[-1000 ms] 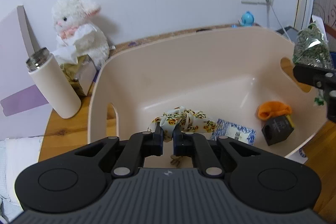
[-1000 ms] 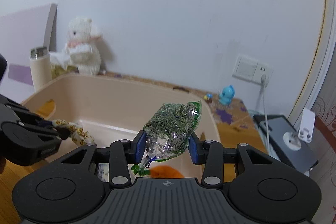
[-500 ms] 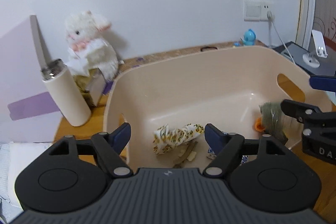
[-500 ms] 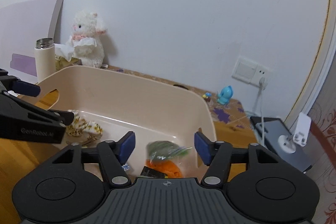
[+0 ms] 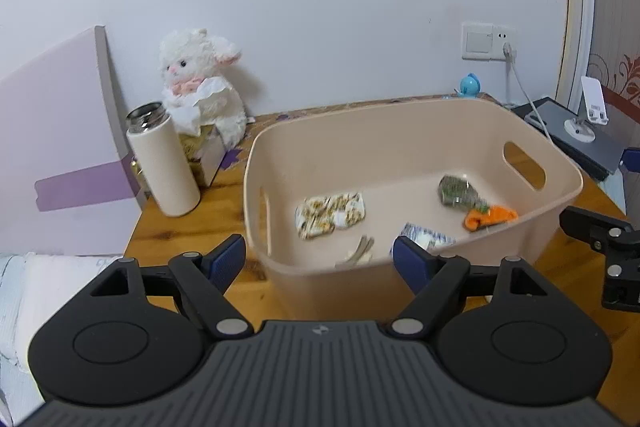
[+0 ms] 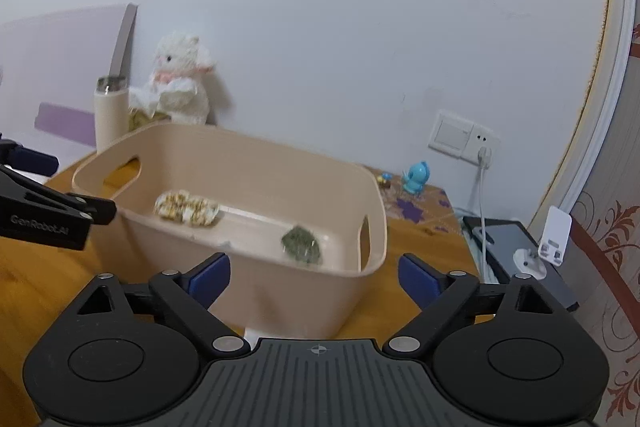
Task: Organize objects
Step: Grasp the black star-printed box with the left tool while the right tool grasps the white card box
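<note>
A beige plastic bin [image 5: 560,195] [image 6: 372,195] stands on the wooden table. Inside lie a floral cloth [image 5: 330,215] [image 6: 186,207], a green herb packet [image 5: 456,190] [image 6: 301,241], an orange item [image 5: 490,217], a blue-white packet [image 5: 426,237] and a small pale item [image 5: 358,253]. My left gripper [image 5: 319,261] is open and empty, held back in front of the bin's near wall. My right gripper [image 6: 314,277] is open and empty, outside the bin's right end; part of it shows in the left wrist view [image 5: 600,235].
A cream flask [image 5: 162,163] [image 6: 110,111], a white plush lamb [image 5: 198,83] [image 6: 180,83] and a tissue box [image 5: 202,153] stand left of the bin. A blue figurine [image 5: 469,85] [image 6: 416,177], a wall socket with a cable [image 6: 482,151] and a grey device [image 5: 576,139] [image 6: 516,247] are at the right.
Both grippers opened and dropped their loads into the bin: the floral cloth from the left, the herb packet from the right. Both then pulled back and up, out of the bin.
</note>
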Motion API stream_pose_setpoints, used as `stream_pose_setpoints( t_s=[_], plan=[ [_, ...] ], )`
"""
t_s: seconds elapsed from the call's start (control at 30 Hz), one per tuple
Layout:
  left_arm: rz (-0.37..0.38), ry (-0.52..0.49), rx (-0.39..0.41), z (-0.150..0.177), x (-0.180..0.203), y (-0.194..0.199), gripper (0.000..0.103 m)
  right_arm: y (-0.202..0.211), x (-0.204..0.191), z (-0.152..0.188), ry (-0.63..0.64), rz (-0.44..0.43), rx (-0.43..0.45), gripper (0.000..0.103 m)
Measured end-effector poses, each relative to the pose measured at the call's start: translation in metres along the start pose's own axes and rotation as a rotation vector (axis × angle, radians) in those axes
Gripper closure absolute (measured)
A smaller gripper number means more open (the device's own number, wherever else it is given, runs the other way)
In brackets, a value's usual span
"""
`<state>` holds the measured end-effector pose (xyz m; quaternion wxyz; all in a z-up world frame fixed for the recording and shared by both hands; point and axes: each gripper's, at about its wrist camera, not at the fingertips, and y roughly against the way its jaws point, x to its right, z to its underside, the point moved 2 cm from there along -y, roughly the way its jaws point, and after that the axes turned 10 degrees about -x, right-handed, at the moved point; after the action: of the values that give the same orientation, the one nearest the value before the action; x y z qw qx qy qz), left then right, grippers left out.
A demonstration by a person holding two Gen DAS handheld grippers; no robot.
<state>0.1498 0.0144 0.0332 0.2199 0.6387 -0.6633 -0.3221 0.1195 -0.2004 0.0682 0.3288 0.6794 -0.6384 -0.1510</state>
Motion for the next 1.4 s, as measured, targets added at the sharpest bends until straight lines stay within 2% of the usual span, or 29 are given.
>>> stream_pose_setpoints(
  t_s=[0.2,0.43,0.93,1.07,1.4],
  plan=[
    [0.001,-0.016,-0.046,0.032,0.000,0.001,0.020,-0.001,-0.004,0.028,0.007,0.001,-0.052,0.010],
    [0.031,-0.036,-0.137,0.061,0.003,-0.011,0.020,-0.012,-0.005,0.054,-0.012,-0.019,-0.129,0.010],
    [0.120,-0.042,-0.306,0.088,0.019,-0.052,0.020,-0.047,-0.006,0.070,-0.040,-0.043,-0.214,0.010],
    [0.143,-0.004,-0.303,0.085,0.017,-0.061,0.021,-0.061,-0.008,0.071,-0.044,-0.049,-0.225,0.009],
    [0.146,-0.009,-0.264,0.073,0.018,-0.075,0.021,-0.091,-0.013,0.068,-0.046,-0.075,-0.242,0.009]
  ],
)
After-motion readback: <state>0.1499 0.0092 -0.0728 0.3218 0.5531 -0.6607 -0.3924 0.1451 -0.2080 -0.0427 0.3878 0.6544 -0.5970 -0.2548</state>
